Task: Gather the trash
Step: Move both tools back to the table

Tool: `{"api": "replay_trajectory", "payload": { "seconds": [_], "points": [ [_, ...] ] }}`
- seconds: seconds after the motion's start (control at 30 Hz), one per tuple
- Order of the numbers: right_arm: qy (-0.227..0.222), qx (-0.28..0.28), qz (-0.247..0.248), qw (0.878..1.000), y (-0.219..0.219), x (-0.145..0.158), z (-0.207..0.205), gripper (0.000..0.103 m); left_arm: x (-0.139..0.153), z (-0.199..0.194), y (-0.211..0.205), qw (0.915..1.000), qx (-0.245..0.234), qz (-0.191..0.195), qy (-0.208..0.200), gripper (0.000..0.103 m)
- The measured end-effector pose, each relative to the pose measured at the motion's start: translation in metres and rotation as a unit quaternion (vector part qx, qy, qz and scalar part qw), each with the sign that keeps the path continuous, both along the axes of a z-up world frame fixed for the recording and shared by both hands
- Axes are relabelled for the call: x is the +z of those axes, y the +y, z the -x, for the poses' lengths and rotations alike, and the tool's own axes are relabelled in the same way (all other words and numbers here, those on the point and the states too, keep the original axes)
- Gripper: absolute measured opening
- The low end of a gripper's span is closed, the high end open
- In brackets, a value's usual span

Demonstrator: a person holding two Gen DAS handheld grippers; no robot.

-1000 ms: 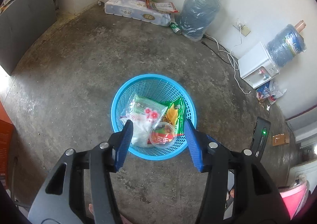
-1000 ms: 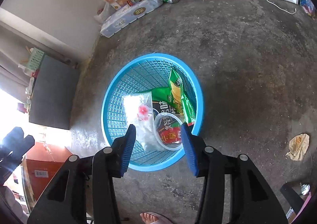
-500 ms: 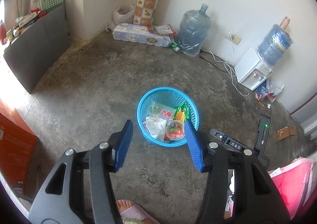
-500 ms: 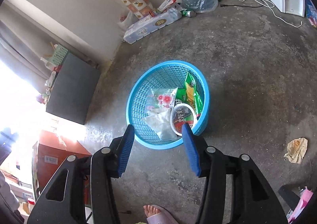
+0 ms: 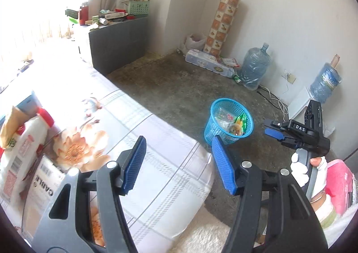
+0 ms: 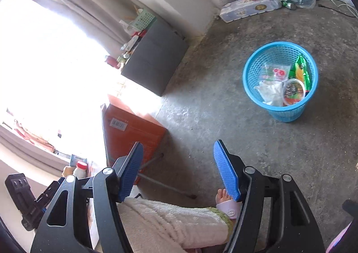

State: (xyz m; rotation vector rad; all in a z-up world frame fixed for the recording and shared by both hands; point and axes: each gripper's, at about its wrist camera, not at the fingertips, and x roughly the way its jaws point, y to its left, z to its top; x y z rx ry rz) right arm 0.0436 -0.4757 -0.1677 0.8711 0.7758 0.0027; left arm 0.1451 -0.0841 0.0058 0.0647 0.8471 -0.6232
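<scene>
Bare concrete floor (image 6: 223,118), blue trash basket (image 6: 288,112) holding wrappers, left claw (image 5: 179,163) and right claw (image 6: 177,169) released, empty

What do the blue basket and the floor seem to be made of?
The basket looks like thin moulded plastic: bright uniform blue, with an open mesh wall and a smooth rim. The floor looks like bare concrete: grey, matt, mottled and stained, with no tile joints.

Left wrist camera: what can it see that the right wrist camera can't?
Only the left wrist view shows the flowered tablecloth, the big milk bottle up close and the water dispenser. Only the right wrist view shows the orange box and a sandaled foot. Both show the blue basket holding wrappers, and open, empty grippers: left, right.
</scene>
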Motion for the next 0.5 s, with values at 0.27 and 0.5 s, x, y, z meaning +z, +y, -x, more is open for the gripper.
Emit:
{"api": "replay_trajectory", "payload": {
  "seconds": [0.27, 0.5],
  "points": [
    [-0.014, 0.169, -0.035, 0.985, 0.128, 0.032, -0.028, 0.064, -0.007, 0.025, 0.184, 0.9769, 0.214, 0.002, -0.008, 0.062],
    [-0.010, 0.272, -0.016, 0.962, 0.218, 0.056, -0.038, 0.064, -0.071, 0.018, 0.282, 0.9261, 0.347, 0.118, 0.089, 0.062]
  ]
}}
